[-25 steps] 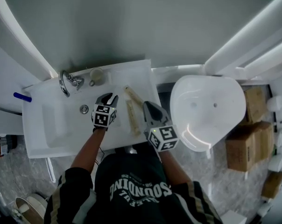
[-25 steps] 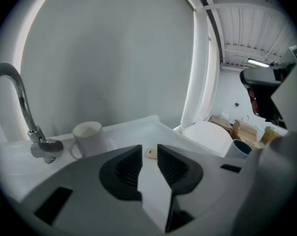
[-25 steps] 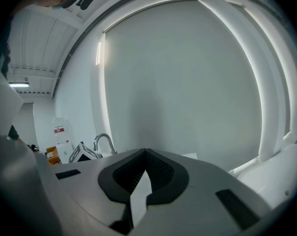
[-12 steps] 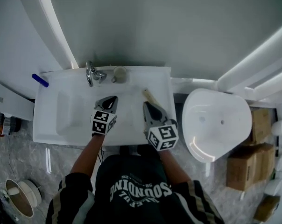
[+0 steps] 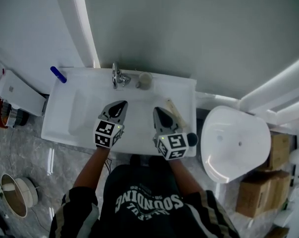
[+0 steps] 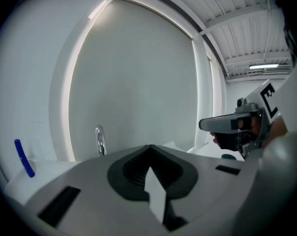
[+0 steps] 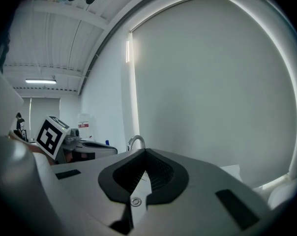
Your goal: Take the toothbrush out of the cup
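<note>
A small beige cup stands on the sink's back ledge, just right of the chrome faucet. A long beige item, perhaps the toothbrush, lies flat on the sink's right ledge. My left gripper hovers over the basin, jaws pressed together with nothing between them. My right gripper hangs beside it, just left of the beige item, also shut and empty. In the left gripper view the shut tip points toward the wall. The right gripper view shows its shut tip below the faucet.
The white sink sits against a grey wall. A blue item lies at its back left corner. A white toilet stands to the right, cardboard boxes beyond it, and a white unit to the left.
The left gripper's jaws have gone from open to shut. Both grippers have drawn back from the cup toward the sink's front. The head view has shifted, so the sink sits further right.
</note>
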